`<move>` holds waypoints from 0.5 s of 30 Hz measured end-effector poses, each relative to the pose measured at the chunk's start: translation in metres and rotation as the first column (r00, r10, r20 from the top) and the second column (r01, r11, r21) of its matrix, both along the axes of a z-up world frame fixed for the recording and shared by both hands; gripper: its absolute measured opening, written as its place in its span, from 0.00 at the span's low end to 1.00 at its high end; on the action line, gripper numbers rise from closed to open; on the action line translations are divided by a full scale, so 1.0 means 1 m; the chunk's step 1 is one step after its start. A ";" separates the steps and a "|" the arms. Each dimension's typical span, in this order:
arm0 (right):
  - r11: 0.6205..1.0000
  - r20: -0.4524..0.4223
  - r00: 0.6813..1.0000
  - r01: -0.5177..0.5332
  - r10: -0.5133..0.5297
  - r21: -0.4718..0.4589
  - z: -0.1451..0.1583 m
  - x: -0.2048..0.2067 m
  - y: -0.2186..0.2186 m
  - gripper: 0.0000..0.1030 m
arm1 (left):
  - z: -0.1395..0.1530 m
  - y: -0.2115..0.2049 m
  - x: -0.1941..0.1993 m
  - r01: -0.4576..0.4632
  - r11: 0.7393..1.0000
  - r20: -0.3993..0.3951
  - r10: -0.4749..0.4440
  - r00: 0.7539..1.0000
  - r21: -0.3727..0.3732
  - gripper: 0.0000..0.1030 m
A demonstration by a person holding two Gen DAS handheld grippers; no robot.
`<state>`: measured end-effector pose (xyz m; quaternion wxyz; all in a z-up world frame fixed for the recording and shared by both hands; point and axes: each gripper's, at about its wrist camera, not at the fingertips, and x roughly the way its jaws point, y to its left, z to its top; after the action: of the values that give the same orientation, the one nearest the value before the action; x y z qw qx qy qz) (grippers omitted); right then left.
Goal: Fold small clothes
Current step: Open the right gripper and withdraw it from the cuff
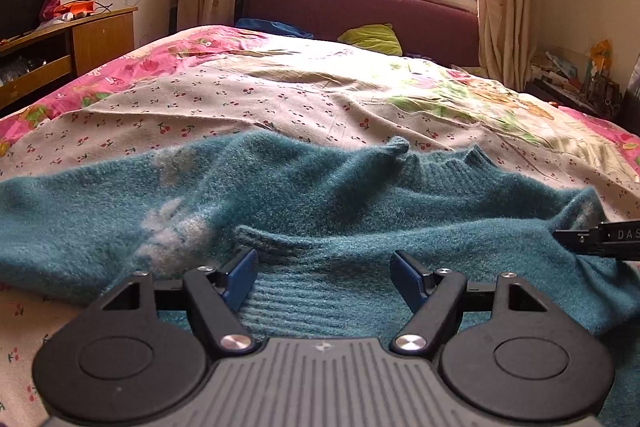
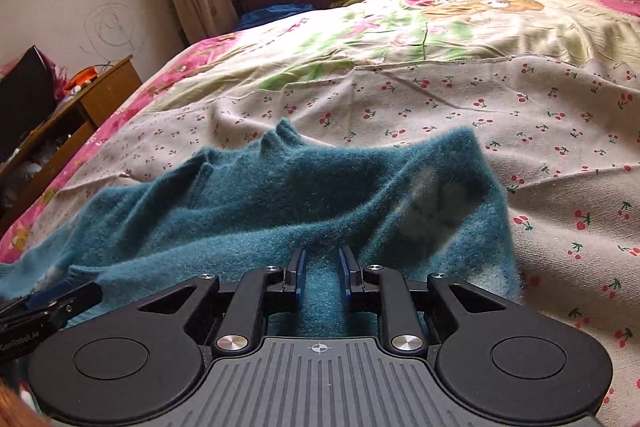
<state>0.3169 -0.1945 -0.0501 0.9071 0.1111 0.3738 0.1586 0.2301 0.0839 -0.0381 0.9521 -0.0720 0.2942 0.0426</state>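
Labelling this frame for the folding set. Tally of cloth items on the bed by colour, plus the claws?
Teal sweater: 1
Yellow-green cloth by the headboard: 1
Blue cloth at the bed's far left corner: 1
Claws: 2, left claw and right claw
Total: 5

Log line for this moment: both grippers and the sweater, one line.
left gripper: open over ribbed hem | right gripper: shut on teal sweater, fabric bunched between pads | sweater: rumpled on cherry-print sheet, not yet folded

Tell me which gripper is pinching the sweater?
The right gripper: its fingers squeeze a sweater fold. The left gripper is wide open.
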 end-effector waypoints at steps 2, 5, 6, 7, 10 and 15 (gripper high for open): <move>1.000 -0.003 1.000 0.013 -0.013 0.018 -0.003 -0.002 0.000 0.19 | 0.008 -0.003 0.002 0.022 1.000 0.025 -0.021 0.999 -0.020 0.82; 0.999 -0.008 1.000 0.024 -0.024 0.042 -0.004 -0.004 -0.001 0.19 | 0.006 -0.012 0.012 0.062 0.998 0.019 -0.062 0.998 -0.007 0.83; 0.999 -0.010 1.000 0.022 -0.021 0.045 -0.003 -0.004 -0.001 0.19 | -0.002 -0.013 0.017 0.053 0.998 -0.016 -0.053 0.998 0.012 0.83; 0.999 -0.010 1.000 0.016 -0.016 0.040 -0.002 -0.005 -0.001 0.19 | -0.009 -0.012 0.020 0.040 0.999 -0.053 -0.038 0.998 0.024 0.82; 0.999 0.025 0.999 0.028 -0.029 0.044 0.010 -0.010 -0.007 0.19 | -0.017 -0.010 0.012 0.058 0.996 -0.048 -0.055 0.997 0.066 0.82; 0.983 0.140 0.973 0.179 -0.183 0.043 0.022 -0.018 -0.027 0.19 | -0.015 -0.013 0.007 0.051 0.993 -0.050 -0.046 0.998 0.104 0.82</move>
<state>0.2993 -0.2220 -0.0280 0.9405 0.1466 0.2937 0.0883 0.2376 0.0712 -0.0529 0.9481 -0.0138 0.3156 0.0367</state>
